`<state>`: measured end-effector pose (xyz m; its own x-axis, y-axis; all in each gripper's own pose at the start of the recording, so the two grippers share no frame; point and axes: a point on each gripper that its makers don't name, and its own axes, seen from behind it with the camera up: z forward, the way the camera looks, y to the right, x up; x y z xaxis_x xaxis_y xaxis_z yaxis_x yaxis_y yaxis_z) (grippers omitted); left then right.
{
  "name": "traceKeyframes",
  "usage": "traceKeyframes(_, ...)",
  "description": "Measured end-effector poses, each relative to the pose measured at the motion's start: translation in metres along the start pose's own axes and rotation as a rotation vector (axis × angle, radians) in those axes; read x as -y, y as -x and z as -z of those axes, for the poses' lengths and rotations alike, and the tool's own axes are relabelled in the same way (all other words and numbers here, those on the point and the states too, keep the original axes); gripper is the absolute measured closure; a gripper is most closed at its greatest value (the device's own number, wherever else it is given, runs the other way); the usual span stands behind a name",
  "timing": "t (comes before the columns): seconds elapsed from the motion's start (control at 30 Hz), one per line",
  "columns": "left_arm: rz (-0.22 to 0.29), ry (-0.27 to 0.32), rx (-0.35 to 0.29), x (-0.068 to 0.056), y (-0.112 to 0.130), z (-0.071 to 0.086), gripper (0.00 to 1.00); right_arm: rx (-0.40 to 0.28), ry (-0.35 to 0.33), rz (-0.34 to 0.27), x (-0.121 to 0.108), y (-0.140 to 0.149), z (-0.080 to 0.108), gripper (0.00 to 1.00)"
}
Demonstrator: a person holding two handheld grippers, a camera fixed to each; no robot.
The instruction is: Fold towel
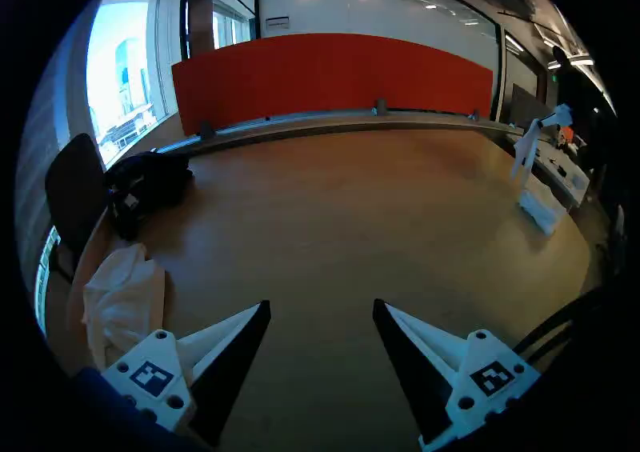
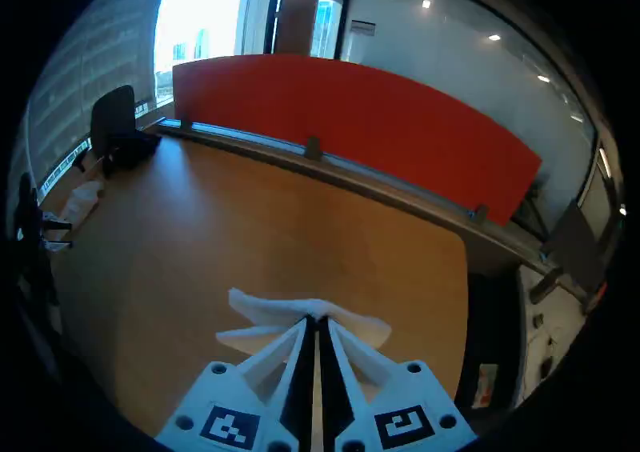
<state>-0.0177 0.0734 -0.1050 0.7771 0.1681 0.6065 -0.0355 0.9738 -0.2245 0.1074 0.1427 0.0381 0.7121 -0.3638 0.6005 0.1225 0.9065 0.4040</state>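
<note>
Right gripper pinches the towel; left gripper is free.

The right gripper [image 2: 318,328] has its jaws pressed together on the white towel [image 2: 304,310], whose long side runs across the jaws and fans out just past the tips, above the wooden table [image 2: 200,236]. The left gripper [image 1: 322,316] has its jaws spread wide over bare wood, well apart from the towel, so I think it must travel to a free corner.

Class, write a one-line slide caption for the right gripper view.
Right gripper pinches a crumpled white towel over a wooden table, a red partition behind.
</note>
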Motion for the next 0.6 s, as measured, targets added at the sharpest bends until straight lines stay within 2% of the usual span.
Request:
traceKeyframes(0.2, -0.005, 0.005, 0.002, -0.002, 0.0, 0.001, 0.05, 0.02, 0.01, -0.012, 0.0, 0.016, 0.006, 0.95)
traceKeyframes(0.6, -0.009, 0.012, -0.004, -0.003, -0.002, 0.001, 0.05, 0.092, 0.063, -0.052, -0.016, 0.072, 0.029, 0.95)
